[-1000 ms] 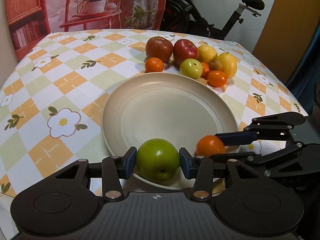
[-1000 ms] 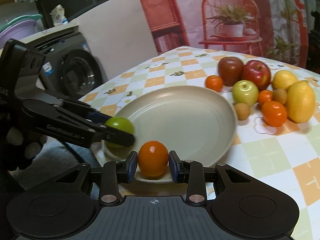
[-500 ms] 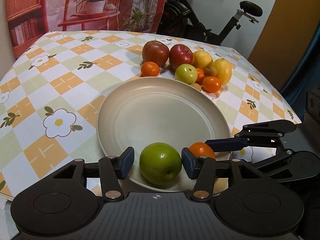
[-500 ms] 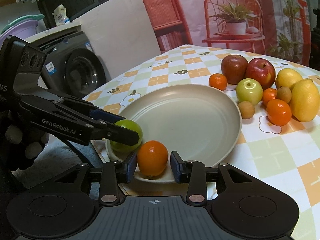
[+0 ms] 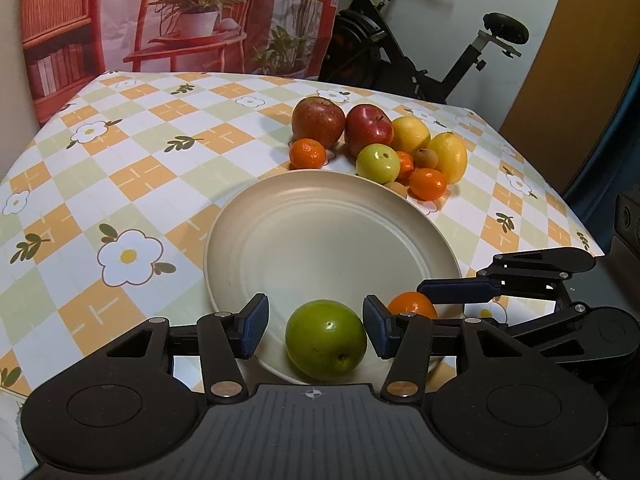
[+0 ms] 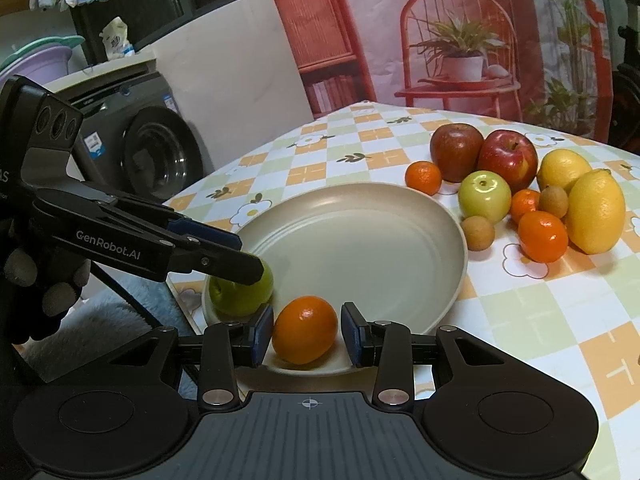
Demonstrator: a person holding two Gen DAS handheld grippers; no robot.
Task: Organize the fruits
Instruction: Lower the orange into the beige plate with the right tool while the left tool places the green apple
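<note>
A green apple [image 5: 326, 335] lies on the near rim of the beige plate [image 5: 332, 236]. My left gripper [image 5: 316, 327] is open around it, with gaps on both sides. An orange tangerine [image 6: 305, 329] lies on the plate rim beside the apple [image 6: 240, 296]. My right gripper [image 6: 307, 335] is open around the tangerine, pads just off its sides. In the left wrist view the tangerine [image 5: 412, 305] is partly hidden behind my left finger. The plate also shows in the right wrist view [image 6: 368, 248].
Behind the plate sits a pile of fruit: two red apples [image 5: 318, 120], a yellow-green apple [image 5: 378, 163], two lemons [image 5: 448, 156], several tangerines [image 5: 307, 153] and small brown fruits [image 6: 478, 233]. An exercise bike [image 5: 420, 60] stands beyond the table. A washing machine [image 6: 152, 152] stands beside the table.
Both grippers opened and let go: the green apple and the tangerine now rest on the plate rim. Both grippers pulled back and up a little.
</note>
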